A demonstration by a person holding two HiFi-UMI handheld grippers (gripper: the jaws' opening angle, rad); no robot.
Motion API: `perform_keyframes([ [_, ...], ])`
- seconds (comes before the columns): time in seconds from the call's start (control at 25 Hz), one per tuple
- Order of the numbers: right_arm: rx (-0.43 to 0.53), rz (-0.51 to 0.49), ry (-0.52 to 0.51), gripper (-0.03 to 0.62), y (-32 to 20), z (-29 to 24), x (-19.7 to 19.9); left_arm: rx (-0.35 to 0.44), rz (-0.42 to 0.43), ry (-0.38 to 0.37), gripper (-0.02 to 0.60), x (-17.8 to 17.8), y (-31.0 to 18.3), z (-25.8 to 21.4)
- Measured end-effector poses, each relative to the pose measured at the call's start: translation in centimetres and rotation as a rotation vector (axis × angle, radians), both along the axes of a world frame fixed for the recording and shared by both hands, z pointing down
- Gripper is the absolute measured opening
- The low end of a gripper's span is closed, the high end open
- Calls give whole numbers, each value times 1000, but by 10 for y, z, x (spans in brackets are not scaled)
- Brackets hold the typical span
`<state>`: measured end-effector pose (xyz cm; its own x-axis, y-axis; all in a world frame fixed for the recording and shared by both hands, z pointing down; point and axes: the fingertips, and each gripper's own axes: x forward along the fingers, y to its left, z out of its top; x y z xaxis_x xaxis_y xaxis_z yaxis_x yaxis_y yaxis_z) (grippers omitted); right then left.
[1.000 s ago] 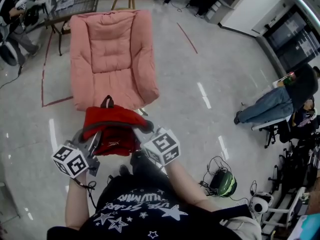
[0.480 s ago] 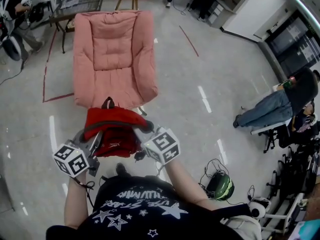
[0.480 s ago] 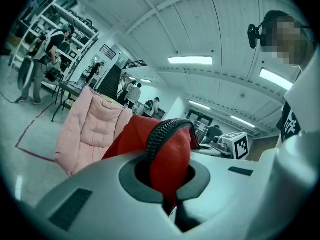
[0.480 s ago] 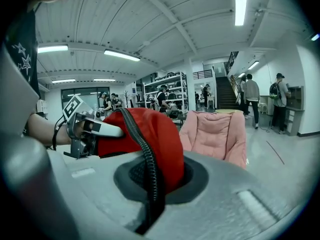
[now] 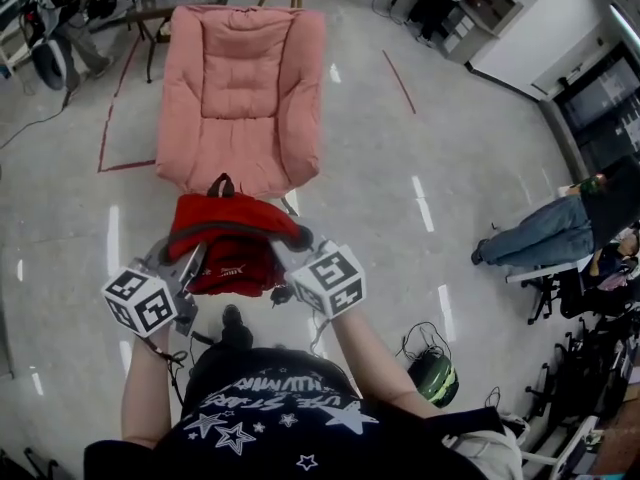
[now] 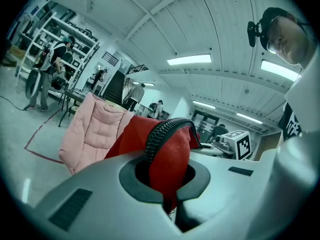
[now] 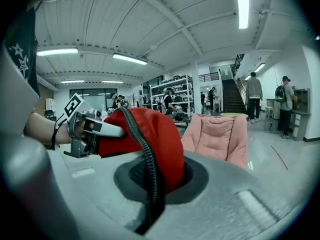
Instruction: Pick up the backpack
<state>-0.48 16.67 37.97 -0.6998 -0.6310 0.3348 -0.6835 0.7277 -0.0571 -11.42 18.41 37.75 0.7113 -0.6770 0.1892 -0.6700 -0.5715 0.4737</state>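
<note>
The red fabric backpack (image 5: 232, 255) hangs between both tongs, a pink padded armchair (image 5: 243, 93) at its twelve o'clock. The left gripper (image 5: 183, 265) pinches its nine o'clock edge, the right gripper (image 5: 290, 251) its three o'clock edge (jaws clamped on cloth).

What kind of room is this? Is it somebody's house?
Probably a lab or workshop, not a house. There are tall metal shelves, red tape lines stuck on the shiny floor, and loose cables lying around.

no legible text; backpack label (image 5: 232, 265), shirt lettering (image 5: 285, 396) unreadable
</note>
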Motion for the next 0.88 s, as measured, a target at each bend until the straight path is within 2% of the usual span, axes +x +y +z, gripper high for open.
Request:
perform_keyframes([
  [0.32,-2,-44,27,15,15,3,9,-8,-17,-17,8,11,16,1],
  [0.6,-8,-70,22,15,87,4,41,-14,-40,-27,8,44,91,1],
  [0.88,15,-57,11,15,112,0,63,0,-57,-39,8,63,115,1],
])
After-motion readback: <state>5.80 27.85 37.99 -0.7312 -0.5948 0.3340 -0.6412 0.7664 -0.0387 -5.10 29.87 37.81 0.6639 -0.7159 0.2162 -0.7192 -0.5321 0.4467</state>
